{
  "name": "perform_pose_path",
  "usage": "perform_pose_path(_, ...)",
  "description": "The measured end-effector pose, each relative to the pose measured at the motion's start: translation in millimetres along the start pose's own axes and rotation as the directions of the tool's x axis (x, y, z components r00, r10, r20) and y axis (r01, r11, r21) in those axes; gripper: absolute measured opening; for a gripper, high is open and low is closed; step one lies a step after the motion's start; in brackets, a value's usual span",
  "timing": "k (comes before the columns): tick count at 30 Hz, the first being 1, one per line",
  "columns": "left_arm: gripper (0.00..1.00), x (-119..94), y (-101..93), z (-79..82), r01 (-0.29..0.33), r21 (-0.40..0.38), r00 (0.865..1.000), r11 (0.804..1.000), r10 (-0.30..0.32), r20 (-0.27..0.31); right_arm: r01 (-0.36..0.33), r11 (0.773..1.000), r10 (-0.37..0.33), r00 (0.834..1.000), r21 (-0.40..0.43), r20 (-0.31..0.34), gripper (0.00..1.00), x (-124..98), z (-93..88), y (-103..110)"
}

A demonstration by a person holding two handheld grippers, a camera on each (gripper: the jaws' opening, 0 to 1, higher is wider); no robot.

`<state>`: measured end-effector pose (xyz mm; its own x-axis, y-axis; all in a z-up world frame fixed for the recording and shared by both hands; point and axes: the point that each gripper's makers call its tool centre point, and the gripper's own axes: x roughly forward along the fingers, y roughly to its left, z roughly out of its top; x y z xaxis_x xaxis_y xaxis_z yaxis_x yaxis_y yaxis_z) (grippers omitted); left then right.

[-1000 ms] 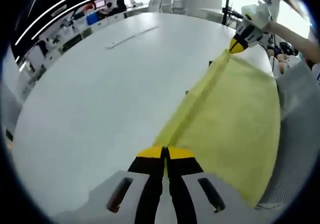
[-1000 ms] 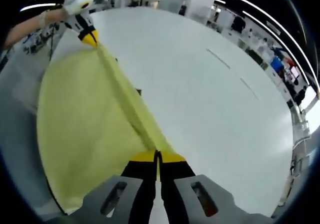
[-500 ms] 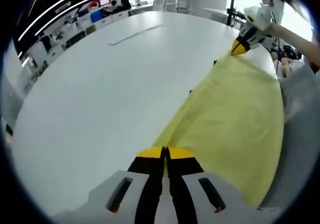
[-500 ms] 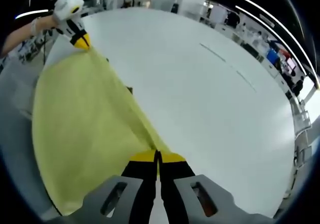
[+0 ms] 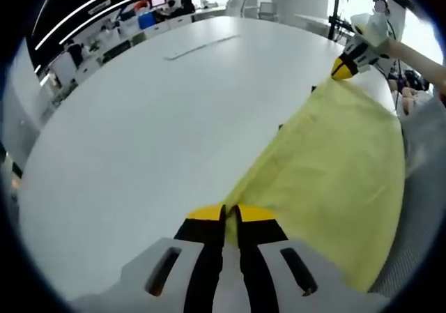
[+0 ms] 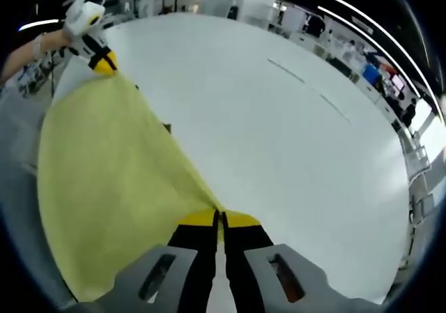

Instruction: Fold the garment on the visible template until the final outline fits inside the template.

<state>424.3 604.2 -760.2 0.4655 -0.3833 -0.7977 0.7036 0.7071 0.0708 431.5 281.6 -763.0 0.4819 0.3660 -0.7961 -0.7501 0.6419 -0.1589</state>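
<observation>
Garment (image 5: 334, 166) of thin yellow cloth hung stretched between the two tongs, running from the lower centre of the left gripper view up to its upper right, over the near edge of the white worktop (image 5: 153, 132). In the right gripper view the garment (image 6: 104, 166) filled the lower left. It looked light, soft and limp, sagging below the taut top edge, so it would likely drape and slide on the smooth worktop rather than hold a crease unaided. The left tongs (image 5: 229, 215) were pinched closed on one end of that edge; the right tongs (image 6: 217, 218) were likewise clamped on the other end. Each pair appeared far off in the other's view, right (image 5: 346, 65) and left (image 6: 103, 63). Corner holds seemed apt. A small dark mark, perhaps the template, peeked beside the cloth; I could not tell.
</observation>
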Motion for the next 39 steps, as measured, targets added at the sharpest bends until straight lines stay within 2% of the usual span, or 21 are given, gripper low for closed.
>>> perform_pose_path(4,0.03,-0.3,1.9,-2.9,-0.006,-0.048,1.000,0.999,0.006,0.000,0.009,1.000,-0.009,1.000,0.015,0.008,0.06,-1.0,-1.2,-2.7)
perform_pose_path(8,0.04,-2.1,9.7,-3.0,-0.055,-0.044,0.998,0.998,0.055,0.006,0.031,0.998,-0.032,0.999,0.055,0.023,0.10,-1.8,-2.1,-7.3)
perform_pose_path(11,0.05,-3.0,10.5,-4.4,-0.058,-0.052,0.998,0.997,0.059,0.004,0.049,0.996,-0.050,0.998,0.079,0.021,0.08,-2.0,-3.4,-10.1)
perform_pose_path(12,0.06,-3.7,10.6,-4.3,-0.061,-0.047,0.998,0.997,0.061,0.004,0.079,0.994,-0.079,0.997,0.071,-0.003,0.06,-3.1,-7.9,-15.1)
perform_pose_path(15,0.13,-6.9,10.3,-2.2,-0.062,-0.046,0.998,0.997,0.063,0.016,0.072,0.992,-0.073,0.997,0.101,0.005,0.08,-4.8,-8.0,-15.7)
perform_pose_path(18,0.21,-11.1,12.3,3.3,-0.076,-0.051,0.996,0.996,0.078,0.044,0.078,0.992,-0.079,0.997,0.097,0.004,0.10,-7.2,-8.8,-16.4)
perform_pose_path(21,0.23,-13.5,12.3,6.3,-0.077,-0.047,0.996,0.996,0.079,0.051,0.077,0.991,-0.078,0.997,0.106,0.008,0.12,-9.4,-9.4,-16.6)
perform_pose_path(25,0.29,-17.8,10.1,10.9,-0.067,-0.040,0.996,0.997,0.070,0.056,0.072,0.992,-0.075,0.997,0.104,0.018,0.15,-13.1,-5.1,-13.3)
perform_pose_path(27,0.33,-21.4,7.8,16.7,-0.063,-0.043,0.995,0.997,0.066,0.078,0.072,0.992,-0.075,0.997,0.106,0.027,0.18,-15.3,-1.7,-11.9)
perform_pose_path(30,0.35,-26.5,1.0,21.8,-0.037,-0.045,0.995,0.998,0.041,0.088,0.076,0.991,-0.081,0.996,0.111,0.047,0.23,-19.9,5.5,-10.5)
perform_pose_path(33,0.41,-32.5,-1.3,25.9,-0.042,-0.039,0.994,0.998,0.046,0.097,0.071,0.991,-0.079,0.995,0.115,0.067,0.26,-25.0,12.3,-7.3)
perform_pose_path(39,0.46,-48.5,-8.7,36.5,-0.030,-0.030,0.991,0.999,0.034,0.132,0.077,0.994,-0.085,0.990,0.077,0.111,0.33,-37.8,27.4,-0.2)
